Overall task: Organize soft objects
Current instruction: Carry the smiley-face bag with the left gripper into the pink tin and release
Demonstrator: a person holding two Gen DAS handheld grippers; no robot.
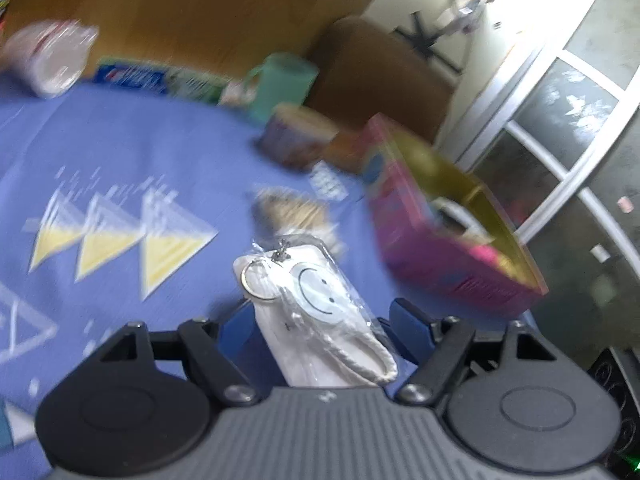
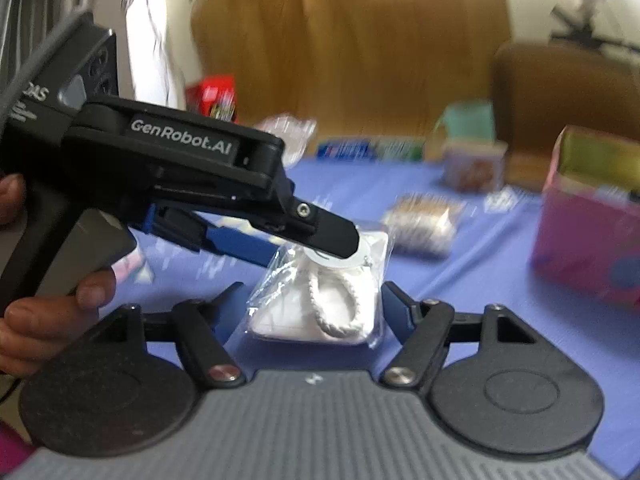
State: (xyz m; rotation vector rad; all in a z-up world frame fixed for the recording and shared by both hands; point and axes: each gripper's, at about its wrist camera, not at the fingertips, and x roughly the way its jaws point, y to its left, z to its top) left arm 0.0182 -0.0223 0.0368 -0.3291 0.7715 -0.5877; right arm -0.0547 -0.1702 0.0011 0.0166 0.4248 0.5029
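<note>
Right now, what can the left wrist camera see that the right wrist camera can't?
Only the left wrist view shows the smiley face and key ring on the white pouch, and yellow triangles on the blue cloth. Only the right wrist view shows the left gripper from outside and a hand. Both show the pouch, pink box and green mug.
</note>
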